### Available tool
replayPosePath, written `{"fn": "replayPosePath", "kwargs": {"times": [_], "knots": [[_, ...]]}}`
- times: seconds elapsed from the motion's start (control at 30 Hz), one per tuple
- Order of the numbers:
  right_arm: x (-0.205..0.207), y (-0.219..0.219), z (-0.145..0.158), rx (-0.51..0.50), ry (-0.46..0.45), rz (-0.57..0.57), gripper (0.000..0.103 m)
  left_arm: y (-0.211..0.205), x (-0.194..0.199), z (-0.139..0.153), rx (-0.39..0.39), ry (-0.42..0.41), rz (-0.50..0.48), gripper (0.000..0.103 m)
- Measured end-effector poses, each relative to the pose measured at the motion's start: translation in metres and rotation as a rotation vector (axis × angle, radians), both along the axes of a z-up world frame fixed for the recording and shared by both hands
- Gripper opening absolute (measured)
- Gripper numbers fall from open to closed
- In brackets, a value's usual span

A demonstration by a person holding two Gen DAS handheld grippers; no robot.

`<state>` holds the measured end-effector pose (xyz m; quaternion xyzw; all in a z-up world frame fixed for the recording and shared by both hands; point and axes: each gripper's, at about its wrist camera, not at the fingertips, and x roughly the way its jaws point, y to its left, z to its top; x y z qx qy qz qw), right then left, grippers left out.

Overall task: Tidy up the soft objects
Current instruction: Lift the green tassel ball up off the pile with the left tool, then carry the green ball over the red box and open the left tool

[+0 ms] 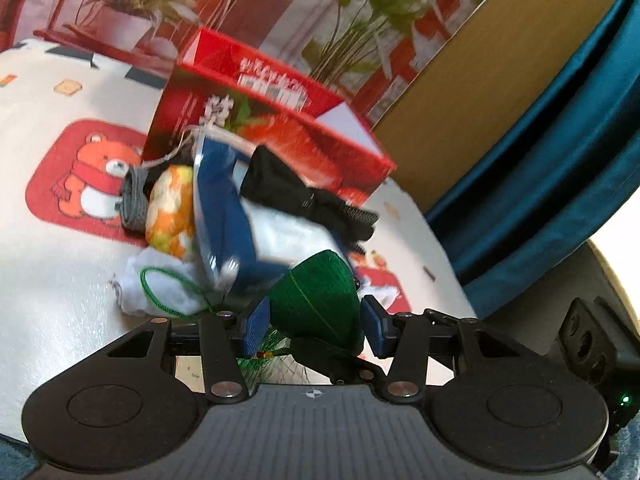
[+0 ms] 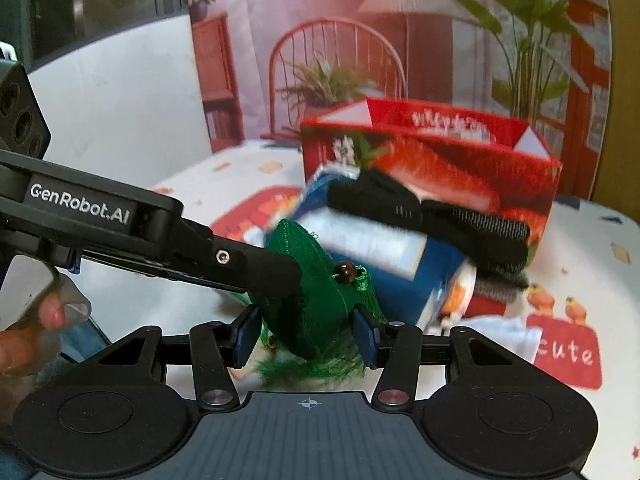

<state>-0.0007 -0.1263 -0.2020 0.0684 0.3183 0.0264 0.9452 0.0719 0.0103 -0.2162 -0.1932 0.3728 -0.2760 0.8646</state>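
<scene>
A: Start at the left. What's on the white cartoon-print tablecloth (image 1: 48, 152)?

B: A rolled grey knitted sock (image 1: 134, 196), then an orange-and-white patterned soft pouch (image 1: 172, 208), with a crumpled white cloth (image 1: 160, 284) in front of it. Right of those is a blue-and-white soft packet (image 1: 236, 232) with a black folded fabric strap (image 1: 296, 192) lying across its top. Behind them all stands the red open-topped cardboard box printed with strawberries (image 1: 280, 116).

A: And the grippers?

B: Both are clamped on the same thing, a green embroidered fabric sachet with a tassel and a brown bead (image 2: 316, 280). The left gripper (image 1: 316, 324) has it between its blue pads, and so does the right gripper (image 2: 306, 334). In the right view the left tool's black finger crosses in from the left and presses the sachet's side.

A: Where is the sachet relative to the box?

B: Nearest the cameras, in front of the pile, apart from the box.

A: Anything in the box?

B: I can't tell; its inside is hidden from both views.

A: So how far along?

B: Early, I'd judge. The sock, pouch, cloth, packet and strap all lie loose outside the box, and the sachet is only in hand, not placed.
</scene>
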Motion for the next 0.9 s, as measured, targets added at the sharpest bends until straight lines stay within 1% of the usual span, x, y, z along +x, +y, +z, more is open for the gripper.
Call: {"fn": "replayPosePath", "kwargs": {"times": [0.13,0.23,0.4,0.63,0.77,0.9], "knots": [[0.0,-0.001,0.017,-0.003,-0.04,0.008,0.046,-0.002,-0.002,0.019,0.008,-0.044,0.003,0.051],[0.006,-0.006,0.031,0.002,-0.062,0.007,0.047,-0.005,0.005,0.035,0.013,-0.072,0.002,0.051],[0.023,-0.02,0.058,-0.012,-0.113,0.003,0.047,-0.012,0.022,0.066,0.03,-0.151,-0.002,0.051],[0.059,-0.052,0.098,-0.018,-0.19,-0.008,0.047,-0.022,0.06,0.109,0.018,-0.232,-0.001,0.051],[0.087,-0.07,0.116,-0.04,-0.224,-0.008,0.047,-0.03,0.085,0.128,0.023,-0.267,0.009,0.051],[0.114,-0.089,0.13,-0.066,-0.248,-0.012,0.047,-0.039,0.112,0.141,0.017,-0.28,0.018,0.051]]}}
